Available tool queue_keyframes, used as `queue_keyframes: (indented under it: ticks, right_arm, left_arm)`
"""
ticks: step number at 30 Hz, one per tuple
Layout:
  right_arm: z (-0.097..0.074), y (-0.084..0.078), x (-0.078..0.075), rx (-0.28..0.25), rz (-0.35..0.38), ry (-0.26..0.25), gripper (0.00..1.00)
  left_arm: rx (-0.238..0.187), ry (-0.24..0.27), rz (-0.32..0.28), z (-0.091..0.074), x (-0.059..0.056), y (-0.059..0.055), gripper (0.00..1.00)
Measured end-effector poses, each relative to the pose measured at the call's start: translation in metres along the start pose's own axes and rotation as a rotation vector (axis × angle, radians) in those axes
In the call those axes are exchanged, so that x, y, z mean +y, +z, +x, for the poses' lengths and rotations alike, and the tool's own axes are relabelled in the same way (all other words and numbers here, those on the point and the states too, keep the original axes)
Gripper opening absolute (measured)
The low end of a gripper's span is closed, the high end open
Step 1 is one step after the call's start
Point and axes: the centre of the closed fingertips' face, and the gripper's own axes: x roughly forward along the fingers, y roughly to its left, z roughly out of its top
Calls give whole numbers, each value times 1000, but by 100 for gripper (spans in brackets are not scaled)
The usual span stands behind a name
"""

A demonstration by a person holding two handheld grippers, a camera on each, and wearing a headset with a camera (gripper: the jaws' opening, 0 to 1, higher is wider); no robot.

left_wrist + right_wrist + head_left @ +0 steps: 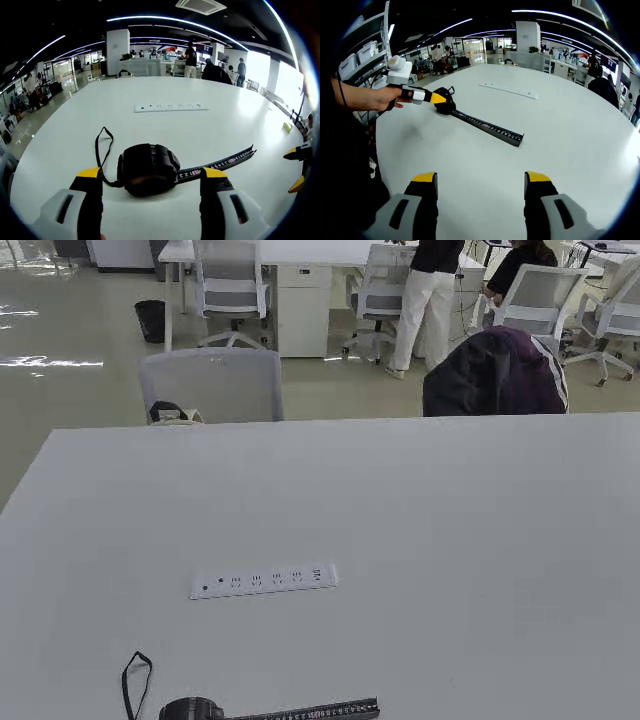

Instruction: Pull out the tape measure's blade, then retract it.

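A black tape measure (148, 167) lies on the white table (165, 125) with its blade (220, 161) pulled out flat to the right. Its wrist strap (101, 145) loops off to the left. My left gripper (151, 176) is open, with the case just ahead of and between its yellow fingertips (89, 174). In the right gripper view a hand holds the left gripper (422, 95) at the case (445, 103). The blade (487, 127) ends at its hook (519, 139). My right gripper (481, 179) is open with nothing between its fingers, a short way from that hook. The tape measure (192, 708) also sits at the near table edge.
A white power strip (264, 580) lies mid-table beyond the tape measure. A grey chair (212, 383) and a chair draped with a dark jacket (495, 372) stand at the far edge. People and desks are further back.
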Motion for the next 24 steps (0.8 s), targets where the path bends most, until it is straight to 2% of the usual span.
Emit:
queue_keyframes:
  ticks: [10, 16, 19, 24]
  right_arm:
    - [10, 7, -16, 2, -45, 32, 68]
    - [18, 15, -29, -5, -92, 53, 64]
    - [23, 15, -31, 26, -100, 97, 61]
    - [34, 21, -41, 32, -169, 132, 57]
  left_arm:
    - [21, 24, -35, 4, -1, -6, 76]
    - [5, 27, -69, 8, -1, 1, 72]
    - [3, 36, -66, 12, 2, 0, 71]
    - [0, 52, -76, 15, 5, -2, 66]
